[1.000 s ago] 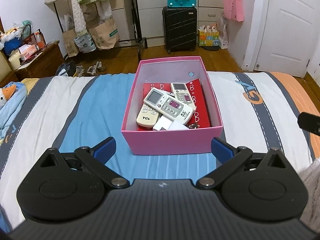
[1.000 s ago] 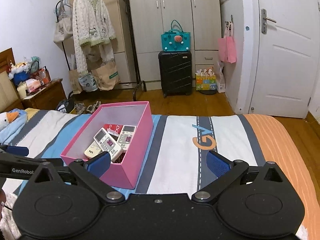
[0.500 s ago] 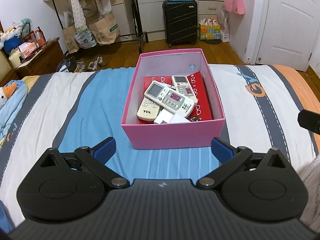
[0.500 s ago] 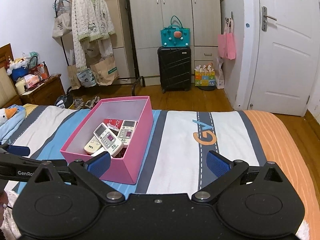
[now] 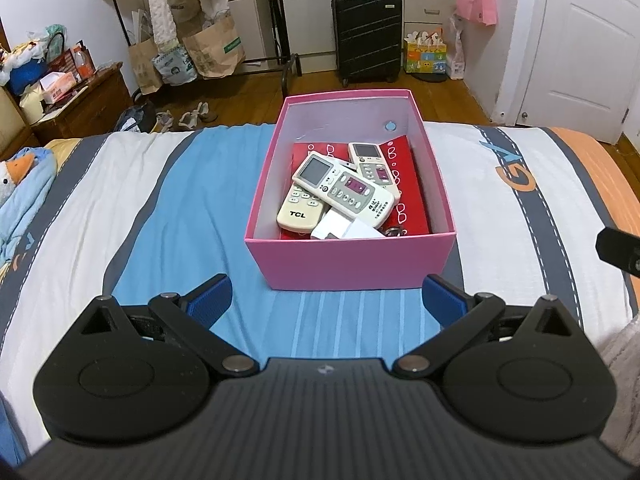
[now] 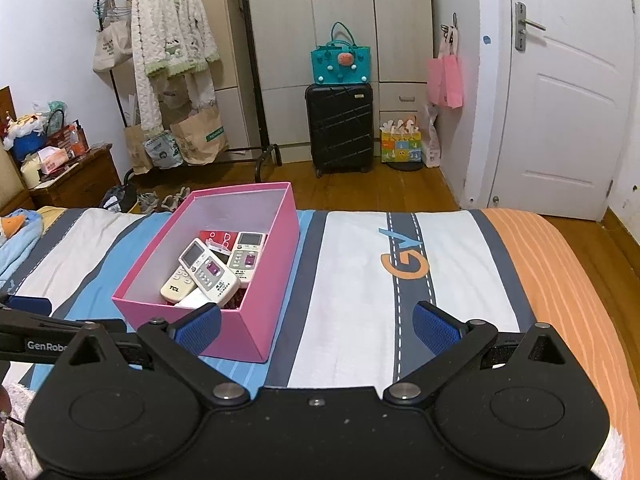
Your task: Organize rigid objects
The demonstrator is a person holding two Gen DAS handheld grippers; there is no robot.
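Left wrist view: the pink box [image 5: 352, 256] of remote controls [image 5: 346, 189] rests on the bed [image 5: 120, 200], centred ahead of the left gripper [image 5: 326, 296], jaws spread wide and empty. The right gripper [image 6: 316, 330], likewise agape, is best kept clear while the topmost remote is approached from above, across its narrow width

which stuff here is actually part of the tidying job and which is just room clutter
Part of the job:
- pink box on the bed
- three remotes in it: TCL remote, top remote, rear remote
- white charger
- red packet underneath

Just lying about:
- black suitcase
- teal bag
- pink bag
- cardigan on the rack
- shoes on the floor
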